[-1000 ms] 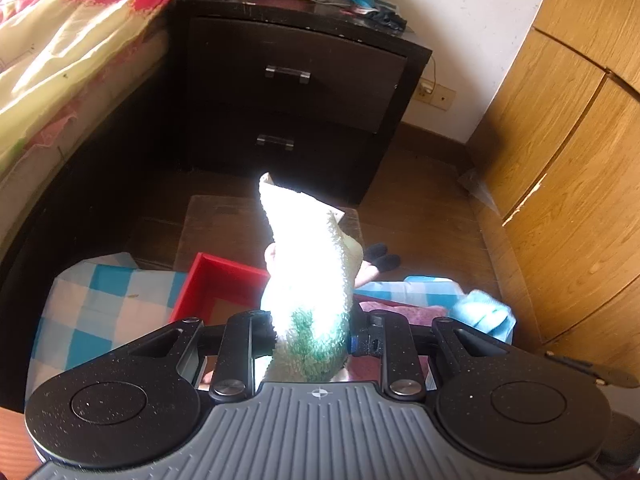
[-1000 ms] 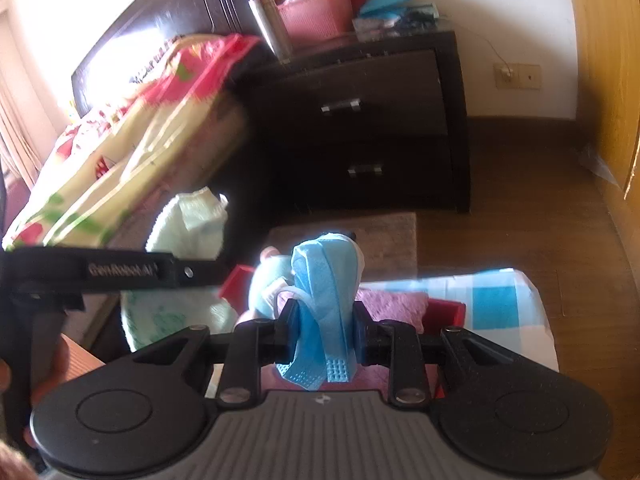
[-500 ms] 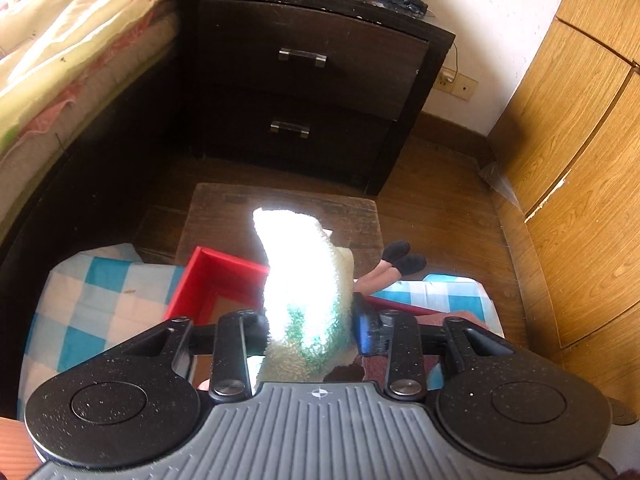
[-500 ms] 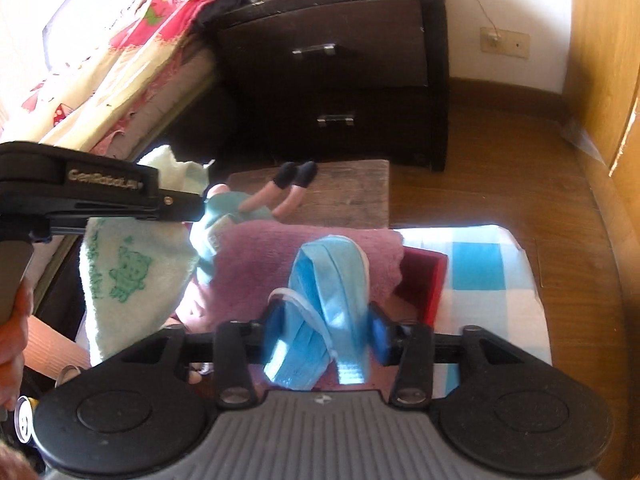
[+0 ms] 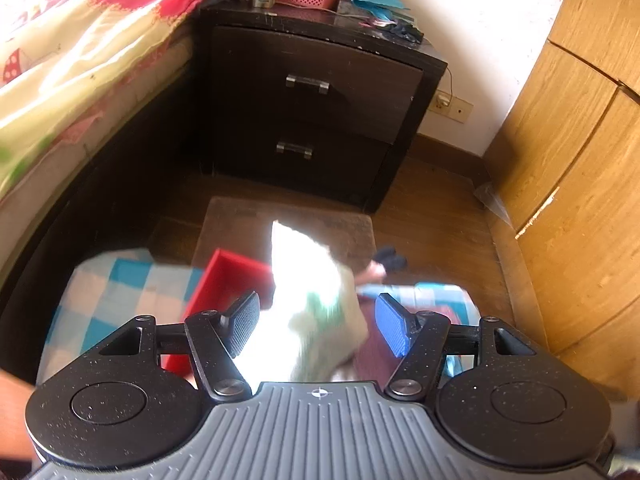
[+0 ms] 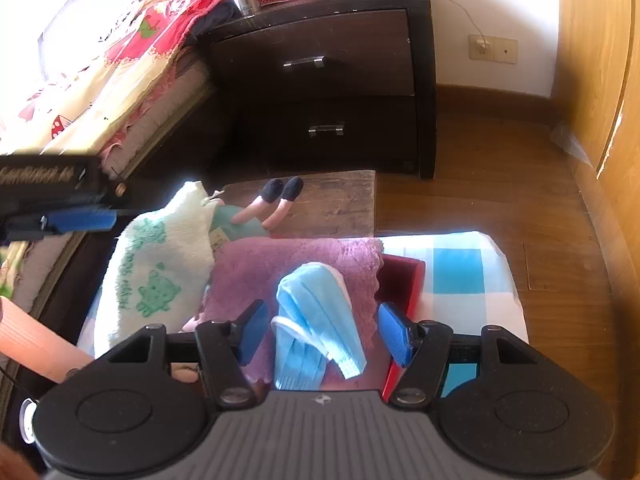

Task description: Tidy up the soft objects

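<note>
My left gripper (image 5: 316,330) is open; the white towel with green prints (image 5: 316,312) lies blurred between its jaws, over the red box (image 5: 230,280). The towel (image 6: 156,276) also shows in the right wrist view, draped at the box's left side. My right gripper (image 6: 320,334) is open, with the blue face mask (image 6: 316,324) lying loose between its jaws on a purple towel (image 6: 288,268). A doll (image 6: 260,212) with black shoes sticks out behind the purple towel. The red box's right wall (image 6: 404,284) shows. The left gripper (image 6: 76,218) appears at the left edge.
The box sits on a blue-and-white checked cloth (image 6: 460,272). Beyond it are a wooden stool (image 6: 340,200), a dark nightstand (image 5: 316,120) with two drawers, a bed (image 5: 72,64) on the left and wooden wardrobe doors (image 5: 580,160) on the right.
Both grippers opened. The left let go of the white towel, the right let go of the blue mask, which now rests on the purple towel.
</note>
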Demonstrator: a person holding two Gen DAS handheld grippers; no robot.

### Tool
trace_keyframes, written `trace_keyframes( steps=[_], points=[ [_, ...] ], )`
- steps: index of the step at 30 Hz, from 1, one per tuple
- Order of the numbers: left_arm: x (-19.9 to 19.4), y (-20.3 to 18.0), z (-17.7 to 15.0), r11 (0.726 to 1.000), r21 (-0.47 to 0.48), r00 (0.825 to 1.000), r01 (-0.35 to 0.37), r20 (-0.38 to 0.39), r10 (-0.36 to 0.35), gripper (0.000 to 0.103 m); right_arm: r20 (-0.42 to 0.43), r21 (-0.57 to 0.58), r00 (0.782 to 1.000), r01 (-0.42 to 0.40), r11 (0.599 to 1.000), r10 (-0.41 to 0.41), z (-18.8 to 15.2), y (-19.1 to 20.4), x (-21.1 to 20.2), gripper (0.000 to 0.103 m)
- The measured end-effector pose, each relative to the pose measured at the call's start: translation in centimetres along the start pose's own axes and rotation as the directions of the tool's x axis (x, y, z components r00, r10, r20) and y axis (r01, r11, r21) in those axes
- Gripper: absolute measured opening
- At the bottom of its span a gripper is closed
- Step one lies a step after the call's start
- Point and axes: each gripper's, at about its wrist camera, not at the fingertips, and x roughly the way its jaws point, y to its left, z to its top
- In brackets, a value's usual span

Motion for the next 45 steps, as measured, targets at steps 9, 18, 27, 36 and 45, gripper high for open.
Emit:
trace_keyframes(
  steps=[9,18,27,36,45],
  points=[
    [-2.7,0.1,-2.5,1.000,-0.005,0.999,-0.021,-0.045,0.020,0.064,0.029,-0.029,0.999,-0.012,0.999,0.013,-1.1,1.6,-4.4,0.043],
    [-4.0,0.2,-4.7,1.000,0.011,0.998,-0.028,-0.063,0.028,0.056,0.043,-0.003,0.999,-0.001,1.000,0.001,-1.8,1.2,-6.7,0.044],
    [-5.3,1.9,-7.4,0.999,-0.034,0.998,0.017,-0.056,-0.019,0.064,0.041,0.006,0.999,-0.012,1.000,0.012,-2.4,1.0,-7.4,0.044],
    [-6.8,3.4,-9.8,0.997,-0.057,0.997,0.056,-0.056,-0.059,0.069,0.076,-0.009,0.996,-0.039,0.999,0.040,-2.9,1.6,-9.7,0.045],
    [-7.3,4.0,-12.4,0.997,-0.058,0.994,0.055,-0.086,-0.060,0.070,0.119,0.075,0.985,-0.136,0.988,0.127,-3.9,0.4,-11.8,0.045]
  ],
)
